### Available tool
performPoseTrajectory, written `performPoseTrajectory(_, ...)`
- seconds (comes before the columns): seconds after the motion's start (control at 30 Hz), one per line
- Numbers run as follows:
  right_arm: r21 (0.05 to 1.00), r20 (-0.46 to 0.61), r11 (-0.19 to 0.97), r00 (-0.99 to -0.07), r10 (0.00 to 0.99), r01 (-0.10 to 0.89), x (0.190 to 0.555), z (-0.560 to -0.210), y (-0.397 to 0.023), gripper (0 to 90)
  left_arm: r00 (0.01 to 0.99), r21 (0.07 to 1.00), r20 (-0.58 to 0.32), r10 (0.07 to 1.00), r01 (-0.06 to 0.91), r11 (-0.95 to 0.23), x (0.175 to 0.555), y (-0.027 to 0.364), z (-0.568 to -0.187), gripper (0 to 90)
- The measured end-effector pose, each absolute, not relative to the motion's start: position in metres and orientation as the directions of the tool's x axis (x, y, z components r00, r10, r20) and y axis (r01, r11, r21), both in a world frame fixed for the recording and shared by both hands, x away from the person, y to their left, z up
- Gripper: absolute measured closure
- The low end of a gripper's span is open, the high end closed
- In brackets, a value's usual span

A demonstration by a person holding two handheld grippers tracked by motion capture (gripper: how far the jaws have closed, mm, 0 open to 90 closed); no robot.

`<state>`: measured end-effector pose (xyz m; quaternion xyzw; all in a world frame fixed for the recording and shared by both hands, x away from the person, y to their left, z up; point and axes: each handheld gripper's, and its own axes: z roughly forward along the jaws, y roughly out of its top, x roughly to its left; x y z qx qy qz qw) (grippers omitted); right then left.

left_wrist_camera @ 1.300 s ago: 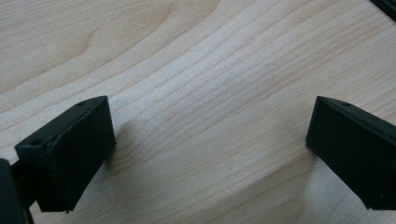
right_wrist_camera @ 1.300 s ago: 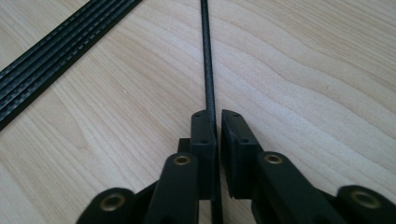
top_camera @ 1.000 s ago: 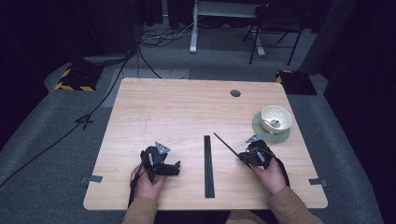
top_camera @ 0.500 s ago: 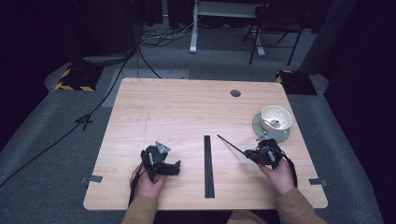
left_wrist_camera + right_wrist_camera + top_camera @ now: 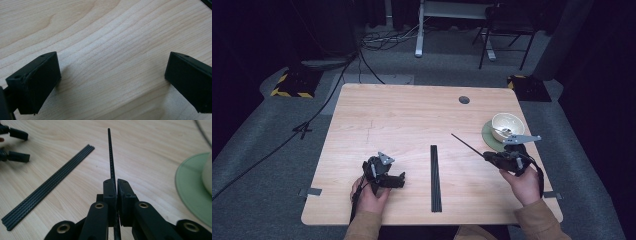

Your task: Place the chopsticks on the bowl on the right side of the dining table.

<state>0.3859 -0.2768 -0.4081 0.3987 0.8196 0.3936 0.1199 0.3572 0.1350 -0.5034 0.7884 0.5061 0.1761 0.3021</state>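
high view: my right gripper (image 5: pixel 486 156) clamps one black rod (image 5: pixel 467 145) above the table (image 5: pixel 402 115), beside the rod bundle (image 5: pixel 435 172). left gripper (image 5: pixel 399 179) gapes empty. white bowl (image 5: pixel 507 125) on green plate (image 5: pixel 488 136) holds something small i can't identify.

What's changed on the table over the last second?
The right tongs, shut on one thin black rod, have lifted it and carried it right, toward the white bowl on its green plate. The left tongs stayed open, resting on the wooden table. The bundle of black rods lies where it was.
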Motion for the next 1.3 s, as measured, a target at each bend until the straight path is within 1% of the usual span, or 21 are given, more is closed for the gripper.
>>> performPoseTrajectory(0.07, 0.769, 0.112, 0.351, -0.653, 0.749, 0.534, 0.386, -0.395, -0.285, 86.1, 0.422, 0.658, -0.029, 0.906, 0.691, -0.300, 0.356, 0.135, -0.504, 0.5)
performPoseTrajectory(0.2, 0.788, 0.107, 0.335, -0.651, 0.752, 0.516, 0.388, -0.386, -0.290, 86.1, 0.422, 0.657, -0.022, 0.906, 0.689, -0.305, 0.355, 0.136, -0.503, 0.6)
performPoseTrajectory(0.23, 0.797, 0.091, 0.341, -0.657, 0.749, 0.499, 0.388, -0.380, -0.292, 86.1, 0.422, 0.657, -0.022, 0.906, 0.689, -0.306, 0.355, 0.136, -0.503, 0.6)
performPoseTrajectory(0.33, 0.800, 0.071, 0.346, -0.651, 0.756, 0.489, 0.388, -0.374, -0.294, 86.1, 0.422, 0.657, -0.022, 0.906, 0.690, -0.305, 0.355, 0.136, -0.503, 0.6)
performPoseTrajectory(0.53, 0.806, 0.065, 0.339, -0.641, 0.765, 0.485, 0.397, -0.365, -0.307, 86.0, 0.422, 0.657, -0.024, 0.906, 0.690, -0.303, 0.355, 0.136, -0.503, 0.6)
performPoseTrajectory(0.57, 0.812, 0.048, 0.343, -0.640, 0.767, 0.472, 0.400, -0.362, -0.311, 86.0, 0.423, 0.657, -0.023, 0.906, 0.689, -0.305, 0.355, 0.136, -0.503, 0.6)
performPoseTrajectory(0.83, 0.809, 0.030, 0.345, -0.620, 0.784, 0.476, 0.418, -0.355, -0.327, 86.0, 0.419, 0.657, -0.021, 0.908, 0.690, -0.303, 0.355, 0.135, -0.503, 0.6)
performPoseTrajectory(0.93, 0.810, 0.021, 0.338, -0.599, 0.800, 0.480, 0.426, -0.355, -0.335, 86.0, 0.420, 0.656, -0.021, 0.907, 0.691, -0.305, 0.355, 0.135, -0.503, 0.6)
performPoseTrajectory(1.17, 0.802, 0.036, 0.306, -0.552, 0.833, 0.514, 0.445, -0.361, -0.353, 86.0, 0.418, 0.657, -0.021, 0.908, 0.690, -0.303, 0.355, 0.135, -0.503, 0.6)
performPoseTrajectory(1.3, 0.797, 0.006, 0.330, -0.552, 0.834, 0.506, 0.456, -0.366, -0.357, 86.0, 0.420, 0.656, -0.020, 0.907, 0.690, -0.304, 0.355, 0.135, -0.503, 0.6)
